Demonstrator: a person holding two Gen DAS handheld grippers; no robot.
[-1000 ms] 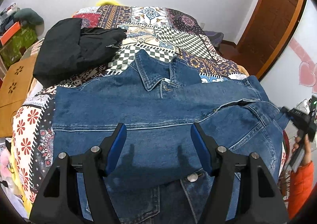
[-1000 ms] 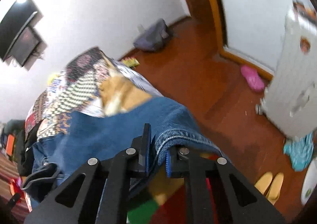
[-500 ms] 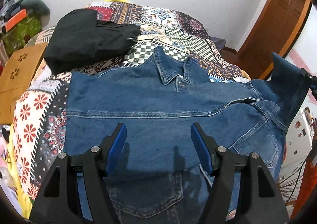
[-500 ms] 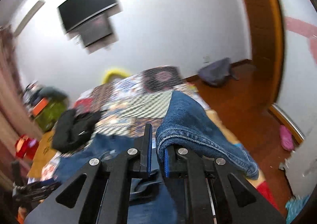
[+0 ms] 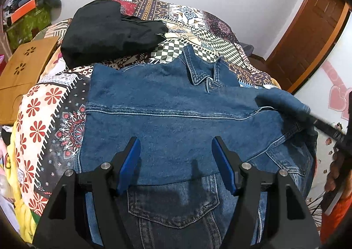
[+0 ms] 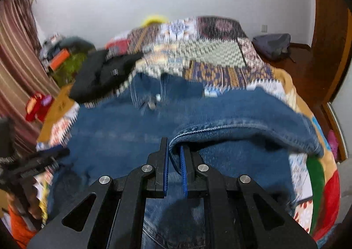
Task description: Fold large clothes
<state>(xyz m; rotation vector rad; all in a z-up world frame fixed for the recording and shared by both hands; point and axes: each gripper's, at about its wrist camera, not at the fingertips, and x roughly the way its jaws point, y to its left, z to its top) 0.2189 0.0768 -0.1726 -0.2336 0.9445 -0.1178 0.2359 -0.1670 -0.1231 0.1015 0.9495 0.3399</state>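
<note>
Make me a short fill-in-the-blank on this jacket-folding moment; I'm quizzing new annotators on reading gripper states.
1. The right gripper is shut on a sleeve of the ____ jacket.
2. The left gripper hovers over the jacket with its jaws ____.
3. The garment lying on the patterned bedspread beyond the jacket's collar is ____ in colour.
4. The jacket's collar points toward the white ____ behind the bed.

Missing words: denim; open; black; wall
</note>
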